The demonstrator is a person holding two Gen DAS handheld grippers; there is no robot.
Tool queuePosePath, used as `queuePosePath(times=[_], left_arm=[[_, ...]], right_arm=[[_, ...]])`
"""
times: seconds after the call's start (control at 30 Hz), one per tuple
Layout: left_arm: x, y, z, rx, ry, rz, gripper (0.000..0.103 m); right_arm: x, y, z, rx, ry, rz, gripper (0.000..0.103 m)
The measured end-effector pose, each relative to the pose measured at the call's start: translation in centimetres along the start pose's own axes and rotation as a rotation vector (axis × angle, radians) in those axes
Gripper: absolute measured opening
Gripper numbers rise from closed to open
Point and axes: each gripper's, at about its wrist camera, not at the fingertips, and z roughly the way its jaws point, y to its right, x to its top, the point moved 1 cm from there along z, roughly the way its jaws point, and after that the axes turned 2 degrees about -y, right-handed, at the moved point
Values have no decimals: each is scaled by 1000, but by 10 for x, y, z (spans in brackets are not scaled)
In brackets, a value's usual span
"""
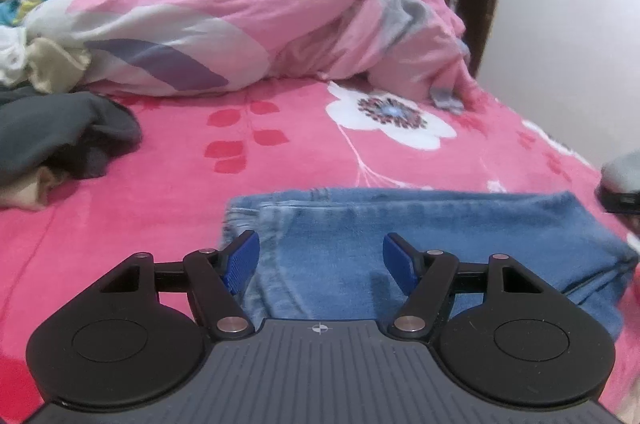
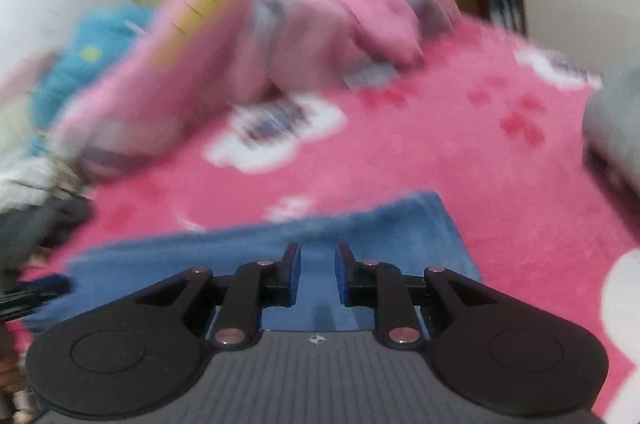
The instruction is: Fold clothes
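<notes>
The folded jeans (image 1: 420,244) lay flat on the pink bedspread (image 1: 180,216); the left gripper (image 1: 320,260) hovered above them, fingers wide apart; the right gripper (image 2: 318,274), fingers narrowly parted and empty, seemed poised to grip.

The jeans (image 1: 400,244) are laid folded on the bed (image 1: 168,208), in the near part of it. The left gripper (image 1: 320,260) is held over them, with their left edge just beside its left finger. The right gripper (image 2: 318,272) is held over the same jeans (image 2: 248,260), nearer their right end. Behind the jeans, across the bed, a quilt (image 1: 224,16) is heaped. To the far left, a pile of clothes (image 1: 60,136) is lying in front of the quilt's end.
</notes>
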Motion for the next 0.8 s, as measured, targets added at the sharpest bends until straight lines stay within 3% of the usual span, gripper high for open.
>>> queuePosePath(times=[0.07,0.17,0.4,0.43,0.5,0.67,0.7,0.73,0.8], left_arm=[[0,-4,-17,-4,37,-26,69],[-4,5,-42,-28,84,13,70],[-20,77,-48,-219,37,250,76],[-24,89,-46,-236,34,295,79],[-33,110,-42,-237,41,392,81],[-51,141,-32,-232,28,510,81],[-51,143,-29,-231,21,515,81],[-52,145,-27,-228,14,520,81],[-51,146,-26,-222,9,538,81]], right_arm=[[-11,-16,-34,37,41,-4,25],[-41,-38,-58,77,33,-7,25],[-95,-91,-42,-20,-28,-271,25],[-102,-98,-40,-37,-31,-324,30],[-109,-108,-37,-70,-16,-439,39],[-124,-125,-23,-129,23,-673,39],[-127,-126,-18,-149,29,-708,33],[-128,-125,-13,-172,34,-727,12],[-127,-122,-14,-188,75,-709,7]])
